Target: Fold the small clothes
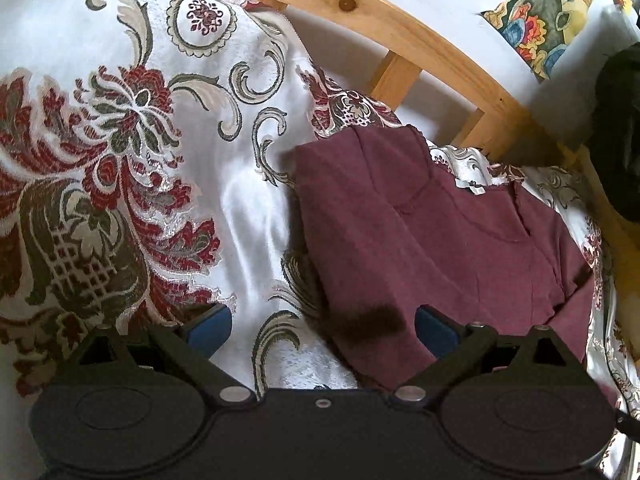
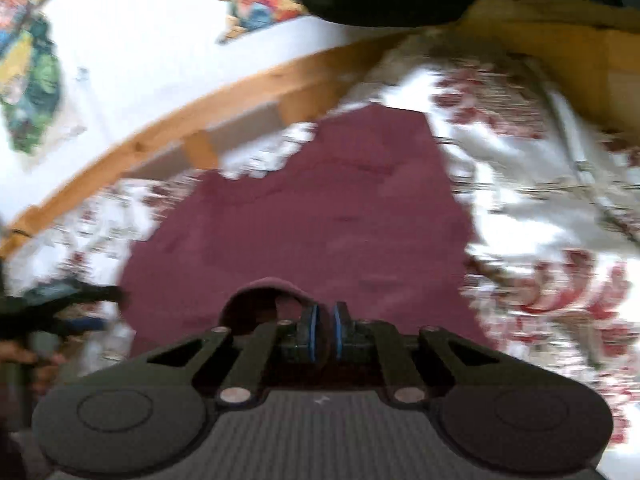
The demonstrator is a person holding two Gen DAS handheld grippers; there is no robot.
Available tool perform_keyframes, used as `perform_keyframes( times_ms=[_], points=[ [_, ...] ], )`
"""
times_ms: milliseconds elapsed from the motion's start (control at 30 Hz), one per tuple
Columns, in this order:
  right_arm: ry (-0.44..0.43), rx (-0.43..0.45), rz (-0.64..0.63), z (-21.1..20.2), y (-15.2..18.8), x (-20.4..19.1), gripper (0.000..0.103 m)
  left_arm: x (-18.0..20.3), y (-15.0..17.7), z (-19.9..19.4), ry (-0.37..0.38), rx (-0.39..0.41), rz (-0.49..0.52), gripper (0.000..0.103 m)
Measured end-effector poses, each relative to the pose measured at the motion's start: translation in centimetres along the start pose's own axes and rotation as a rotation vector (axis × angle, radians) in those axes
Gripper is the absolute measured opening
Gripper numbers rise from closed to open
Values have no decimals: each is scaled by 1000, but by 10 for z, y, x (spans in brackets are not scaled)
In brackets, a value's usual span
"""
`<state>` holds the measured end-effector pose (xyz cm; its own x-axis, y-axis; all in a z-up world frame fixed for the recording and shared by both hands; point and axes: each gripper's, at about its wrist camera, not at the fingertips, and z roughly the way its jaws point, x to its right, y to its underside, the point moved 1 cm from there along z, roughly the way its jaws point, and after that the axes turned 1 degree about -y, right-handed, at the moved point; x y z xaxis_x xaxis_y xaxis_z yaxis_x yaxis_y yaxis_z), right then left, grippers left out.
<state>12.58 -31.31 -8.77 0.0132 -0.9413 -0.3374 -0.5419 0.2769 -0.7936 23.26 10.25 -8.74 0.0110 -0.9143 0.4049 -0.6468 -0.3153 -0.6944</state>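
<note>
Right gripper [image 2: 325, 330] has the shirt [image 2: 312, 208] hem; left gripper [image 1: 322, 324] empty.
Right jaws clenched on a near-edge fold; shirt runs lengthwise away over the bedspread [image 1: 100, 80]. Left jaws released, straddling the shirt's left edge.

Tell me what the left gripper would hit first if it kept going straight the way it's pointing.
Most likely the near left edge of the maroon garment, or the floral bedspread beside it; the open left gripper straddles that border. Depth is unclear.

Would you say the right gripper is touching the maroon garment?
Touching. In the right wrist view, the right gripper has its blue pads closed on a raised fold of the maroon garment, with cloth pinched between them.
</note>
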Motion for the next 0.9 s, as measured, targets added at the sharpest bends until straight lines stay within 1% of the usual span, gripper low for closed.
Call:
perform_keyframes(
  times_ms=[33, 67, 133, 167, 200, 267, 300, 333, 367, 400, 433, 467, 533, 567, 600, 633, 667, 700, 733, 767, 800, 867, 900],
  points=[
    [38, -9, 3, 1, 0, 6, 24, -1, 1, 0, 1, 3, -5, 98],
    [52, -12, 8, 1, 1, 10, 44, -1, 1, 0, 4, 7, -8, 98],
    [65, 3, 3, 0, 2, 13, 63, -2, 2, -1, 10, 11, -9, 98],
    [67, 17, -14, -1, 0, 13, 67, -1, 3, -1, 12, 11, -7, 98],
    [66, 26, -29, -3, -2, 11, 69, -1, 3, -1, 15, 10, -3, 98],
    [66, 36, -69, -1, -7, 5, 77, 1, 4, -1, 20, 11, 8, 98],
    [54, 33, -80, 2, -9, 1, 78, 0, 4, -1, 20, 14, 12, 98],
    [38, 28, -86, 4, -11, -3, 81, 0, 6, -3, 12, 25, 10, 96],
    [12, 18, -95, 9, -13, -10, 84, -2, 8, -5, 6, 41, 1, 89],
    [-16, 2, -106, 15, -15, -18, 85, -5, 10, -6, 6, 50, -18, 82],
    [-51, -16, -119, 20, -18, -27, 85, -8, 12, -7, 10, 52, -38, 80],
    [-101, -44, -138, 33, -25, -38, 85, -12, 14, -8, 20, 58, -65, 76],
    [-177, -74, -173, 53, -35, -59, 85, -17, 15, -9, 57, 77, -106, 68],
    [-222, -90, -194, 67, -43, -73, 83, -21, 16, -10, 91, 93, -128, 58],
    [-263, -106, -216, 81, -52, -84, 81, -22, 16, -11, 115, 106, -141, 48],
    [-302, -123, -241, 95, -60, -95, 75, -25, 15, -11, 134, 121, -151, 43],
    [-345, -144, -281, 110, -69, -110, 67, -28, 14, -11, 138, 141, -159, 36],
    [-372, -159, -321, 123, -75, -124, 64, -30, 13, -12, 131, 156, -166, 32],
    [-396, -177, -373, 138, -82, -141, 59, -34, 12, -12, 125, 167, -180, 31],
    [-420, -196, -419, 150, -87, -157, 57, -38, 10, -12, 120, 173, -199, 28],
    [-448, -214, -454, 161, -91, -173, 56, -42, 9, -11, 118, 174, -215, 27],
    [-508, -270, -511, 186, -98, -206, 56, -51, 6, -4, 114, 150, -247, 27],
    [-524, -290, -533, 194, -98, -219, 56, -55, 5, 0, 123, 136, -263, 27]
  ],
)
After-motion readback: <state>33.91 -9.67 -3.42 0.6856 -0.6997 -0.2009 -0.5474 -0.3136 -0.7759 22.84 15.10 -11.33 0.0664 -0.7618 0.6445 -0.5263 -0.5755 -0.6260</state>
